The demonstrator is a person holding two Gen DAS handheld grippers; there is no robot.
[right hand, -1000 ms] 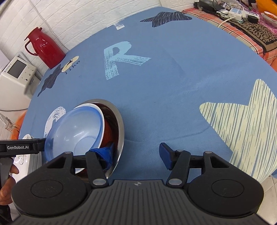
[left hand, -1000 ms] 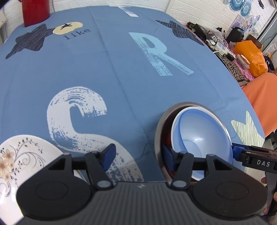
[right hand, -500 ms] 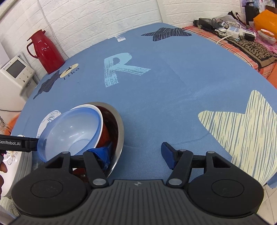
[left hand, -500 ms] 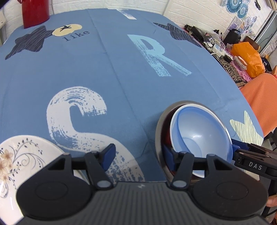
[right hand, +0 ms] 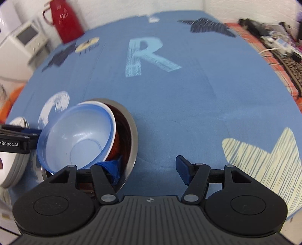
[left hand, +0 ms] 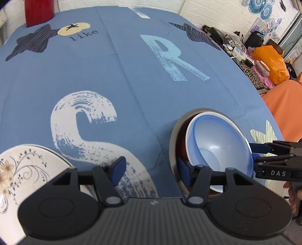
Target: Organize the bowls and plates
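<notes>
A pale blue bowl (left hand: 217, 143) (right hand: 79, 137) lies tilted inside a red bowl with a white rim (left hand: 182, 150) (right hand: 116, 145). Both are nested in a steel bowl (left hand: 174, 132) (right hand: 133, 135) near the table's front edge. My left gripper (left hand: 151, 169) is open, its right finger dipping inside the steel bowl's near rim. My right gripper (right hand: 148, 169) is open too, its left finger inside the steel bowl from the other side. Neither pair of fingers closes on anything. A white floral plate (left hand: 24, 169) (right hand: 11, 169) sits left of the bowls.
The blue tablecloth (left hand: 132, 75) with printed letters stretches away behind the bowls. A red thermos (left hand: 38, 9) (right hand: 66, 20) stands at the far edge, with a white appliance (right hand: 28, 37) beyond it. Cluttered cables and an orange bag (left hand: 271, 62) lie off the right side.
The right wrist view has swung and blurred, so the right gripper is moving while its left finger stays in the steel bowl. The left gripper and bowl stack have barely shifted.
</notes>
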